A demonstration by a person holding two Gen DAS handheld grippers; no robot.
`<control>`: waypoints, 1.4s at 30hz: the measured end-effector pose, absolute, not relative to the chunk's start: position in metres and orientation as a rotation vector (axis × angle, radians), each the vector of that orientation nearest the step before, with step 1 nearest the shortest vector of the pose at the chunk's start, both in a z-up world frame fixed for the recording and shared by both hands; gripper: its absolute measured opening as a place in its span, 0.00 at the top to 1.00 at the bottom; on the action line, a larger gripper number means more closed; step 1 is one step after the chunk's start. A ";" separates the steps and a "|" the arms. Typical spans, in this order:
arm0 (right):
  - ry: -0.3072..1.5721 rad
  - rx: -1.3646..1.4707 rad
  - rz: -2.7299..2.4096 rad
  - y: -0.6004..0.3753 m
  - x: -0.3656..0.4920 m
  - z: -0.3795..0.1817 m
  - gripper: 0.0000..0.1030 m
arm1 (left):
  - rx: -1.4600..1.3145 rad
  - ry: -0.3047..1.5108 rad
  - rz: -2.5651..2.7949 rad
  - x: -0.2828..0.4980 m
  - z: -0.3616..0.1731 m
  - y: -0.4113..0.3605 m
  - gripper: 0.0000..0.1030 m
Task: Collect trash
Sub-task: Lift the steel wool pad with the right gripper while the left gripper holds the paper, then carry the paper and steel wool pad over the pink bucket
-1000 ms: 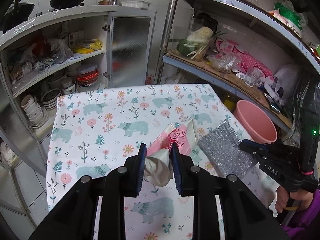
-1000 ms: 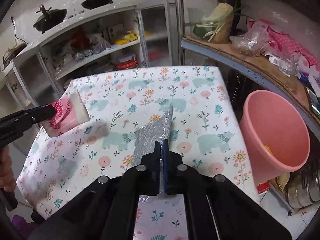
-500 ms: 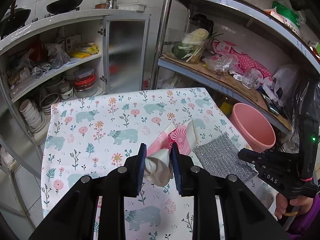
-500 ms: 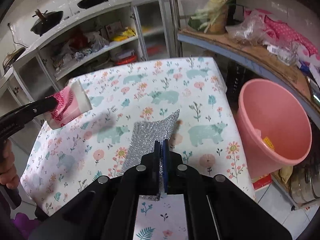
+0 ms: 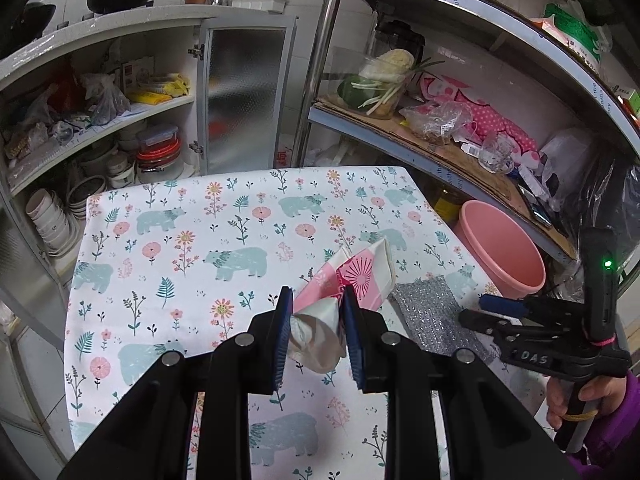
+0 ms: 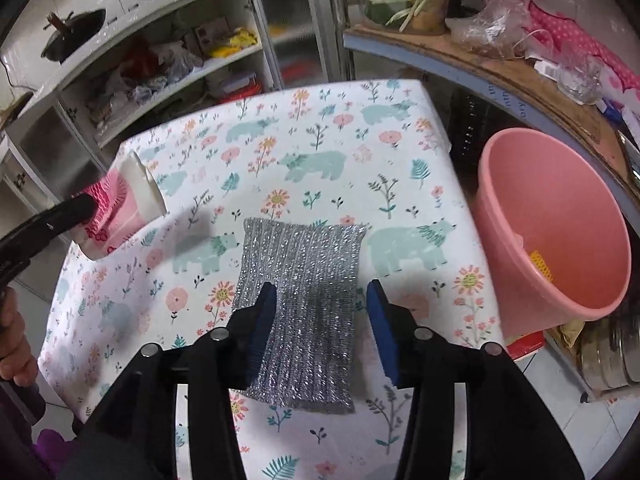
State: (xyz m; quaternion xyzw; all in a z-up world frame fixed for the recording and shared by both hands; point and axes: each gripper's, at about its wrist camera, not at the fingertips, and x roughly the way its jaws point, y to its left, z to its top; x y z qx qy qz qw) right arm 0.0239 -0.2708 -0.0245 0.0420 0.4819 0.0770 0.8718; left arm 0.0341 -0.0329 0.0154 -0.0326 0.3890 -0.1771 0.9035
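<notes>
Between right gripper [image 6: 322, 320] opening jaws, silver pad [image 6: 300, 308] flat

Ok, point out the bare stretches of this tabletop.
The far half of the floral tablecloth, toward the cupboard, is bare, as is the left side. The silver scouring cloth fills the near right, under the opening right gripper. The left gripper holds a pink wrapper above it.

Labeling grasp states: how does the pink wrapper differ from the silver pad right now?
The pink wrapper is crumpled and pinched in the left gripper, above the cloth; the silver pad lies flat between the opening right gripper's jaws. The wrapper is printed; the pad is glittery mesh. Neither is in the pink bucket.
</notes>
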 end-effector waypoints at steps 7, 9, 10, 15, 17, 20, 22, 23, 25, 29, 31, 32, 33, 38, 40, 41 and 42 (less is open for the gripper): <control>1.019 -0.004 0.128 -0.253 0.034 -0.043 0.54 | -0.085 0.807 -0.363 0.038 0.011 -0.025 0.77; 1.004 -0.004 0.124 -0.252 0.032 -0.044 0.57 | -0.092 0.812 -0.356 0.038 0.009 -0.022 0.77; 0.998 -0.004 0.126 -0.252 0.031 -0.043 0.69 | -0.095 0.813 -0.353 0.038 0.009 -0.022 0.77; 0.975 0.017 0.158 -0.251 0.028 -0.040 0.88 | -0.096 0.811 -0.344 0.035 0.008 -0.020 0.77; 0.950 0.018 0.166 -0.250 0.024 -0.036 0.88 | -0.091 0.808 -0.344 0.034 0.010 -0.021 0.77; 0.926 0.034 0.169 -0.252 0.021 -0.029 0.88 | -0.085 0.804 -0.336 0.035 0.011 -0.023 0.77; 0.912 0.048 0.168 -0.256 0.019 -0.024 0.88 | -0.087 0.804 -0.333 0.036 0.012 -0.024 0.77; 0.908 0.052 0.165 -0.257 0.018 -0.022 0.88 | -0.086 0.803 -0.331 0.036 0.012 -0.025 0.77; 0.896 0.063 0.161 -0.260 0.016 -0.018 0.88 | -0.083 0.800 -0.331 0.036 0.013 -0.028 0.77; 0.882 0.078 0.150 -0.267 0.013 -0.011 0.88 | -0.055 0.791 -0.333 0.038 0.015 -0.040 0.77; 0.880 0.081 0.146 -0.269 0.012 -0.009 0.88 | -0.040 0.791 -0.334 0.040 0.016 -0.047 0.77; 0.876 0.083 0.142 -0.271 0.011 -0.007 0.88 | -0.036 0.792 -0.337 0.041 0.017 -0.051 0.77; 0.874 0.085 0.139 -0.272 0.011 -0.006 0.88 | -0.030 0.791 -0.338 0.042 0.018 -0.055 0.77; 0.851 0.096 0.109 -0.286 0.007 0.003 0.88 | -0.007 0.781 -0.348 0.050 0.023 -0.074 0.77; 0.842 0.104 0.095 -0.292 0.007 0.006 0.88 | 0.000 0.777 -0.353 0.053 0.025 -0.082 0.77; 0.836 0.109 0.085 -0.297 0.006 0.008 0.88 | 0.003 0.775 -0.358 0.054 0.026 -0.087 0.77; 0.832 0.113 0.077 -0.301 0.006 0.009 0.88 | 0.007 0.771 -0.363 0.056 0.027 -0.092 0.77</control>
